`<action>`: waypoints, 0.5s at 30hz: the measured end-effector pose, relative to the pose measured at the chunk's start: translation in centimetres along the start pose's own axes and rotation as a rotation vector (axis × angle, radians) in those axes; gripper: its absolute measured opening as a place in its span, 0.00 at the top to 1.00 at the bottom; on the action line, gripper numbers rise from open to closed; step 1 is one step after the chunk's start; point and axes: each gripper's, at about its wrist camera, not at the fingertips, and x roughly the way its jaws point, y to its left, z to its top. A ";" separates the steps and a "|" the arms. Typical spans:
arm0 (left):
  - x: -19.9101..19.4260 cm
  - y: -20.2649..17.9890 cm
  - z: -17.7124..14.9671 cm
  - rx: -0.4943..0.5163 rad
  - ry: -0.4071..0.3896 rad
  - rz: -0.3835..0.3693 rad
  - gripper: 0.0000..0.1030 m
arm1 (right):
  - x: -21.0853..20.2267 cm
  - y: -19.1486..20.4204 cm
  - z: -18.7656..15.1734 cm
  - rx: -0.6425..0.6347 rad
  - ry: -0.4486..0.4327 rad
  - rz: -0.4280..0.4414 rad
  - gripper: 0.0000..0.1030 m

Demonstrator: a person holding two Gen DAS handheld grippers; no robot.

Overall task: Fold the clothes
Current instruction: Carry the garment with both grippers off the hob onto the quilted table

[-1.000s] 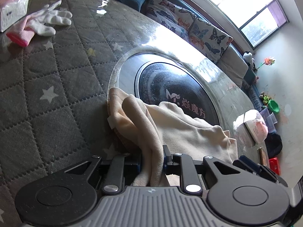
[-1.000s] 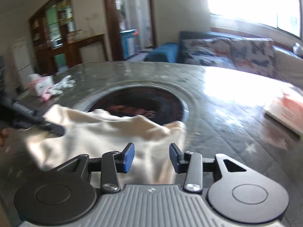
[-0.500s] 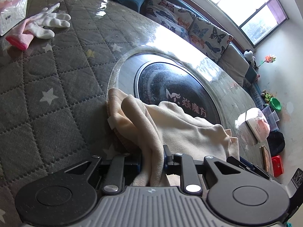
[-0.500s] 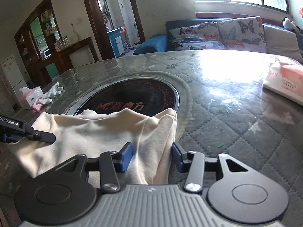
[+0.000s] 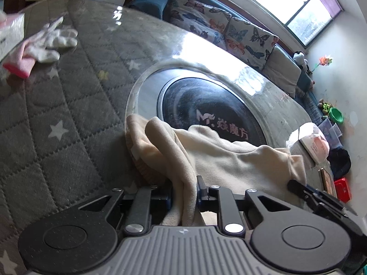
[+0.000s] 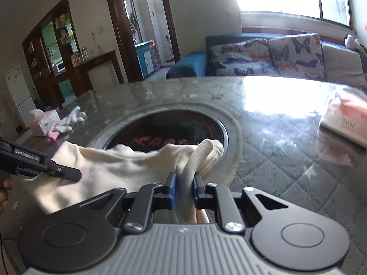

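A cream garment [image 5: 229, 158] lies on the round table, partly over the black centre disc [image 5: 206, 105]. My left gripper [image 5: 184, 193] is shut on a bunched fold of its left end. My right gripper [image 6: 184, 191] is shut on the garment's [image 6: 128, 167] right end, with a bunch of cloth sticking out past the fingers. The right gripper shows at the right edge of the left wrist view [image 5: 316, 199]. The left gripper shows at the left of the right wrist view [image 6: 41, 162].
White and pink gloves [image 5: 45, 45] and a tissue box [image 5: 9, 34] lie at the far left of the quilted grey table cover [image 5: 57, 105]. A tissue pack [image 6: 344, 116] lies at the right. A sofa with butterfly cushions [image 6: 263, 57] stands behind the table.
My right gripper has shut on the garment's right end, which it straddled open before. The left gripper has kept its hold and barely moved.
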 end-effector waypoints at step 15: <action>-1.4 -6.0 1.2 0.152 -0.040 -0.042 0.81 | -5.6 0.5 2.4 -0.046 -0.113 -0.072 0.88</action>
